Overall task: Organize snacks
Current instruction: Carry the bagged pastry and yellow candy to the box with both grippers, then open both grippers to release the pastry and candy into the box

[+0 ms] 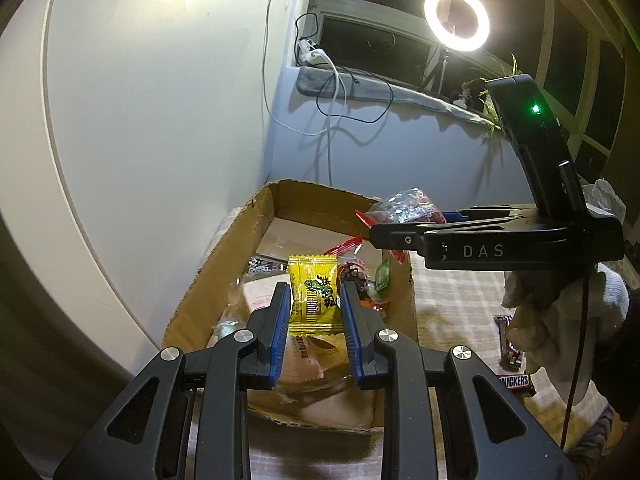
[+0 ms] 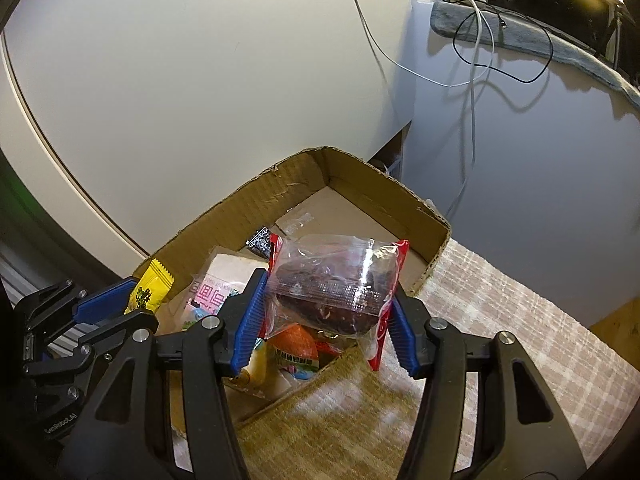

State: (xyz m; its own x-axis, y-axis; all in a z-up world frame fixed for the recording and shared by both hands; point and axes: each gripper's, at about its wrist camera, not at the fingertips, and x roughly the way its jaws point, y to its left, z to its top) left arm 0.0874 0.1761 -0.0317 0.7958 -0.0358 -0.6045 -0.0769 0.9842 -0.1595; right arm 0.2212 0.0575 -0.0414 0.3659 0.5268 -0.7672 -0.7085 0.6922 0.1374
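Two more snacks are on their way into the box.

The cardboard box (image 2: 360, 184) sits on the checked tablecloth (image 2: 500, 312) by the wall, and it already has some snacks lying in its near end, while the far end is bare. The left gripper (image 1: 314, 292) pinches a yellow candy packet (image 1: 314, 296) over the box. The right gripper (image 2: 326, 304) has its blue pads around a clear packet of dark red snacks (image 2: 332, 280), just above the box's near right corner; I cannot tell if the pads still squeeze it. Both packets are not dropped yet. Snickers bars (image 1: 516, 382) still wait on the cloth, right of the box.
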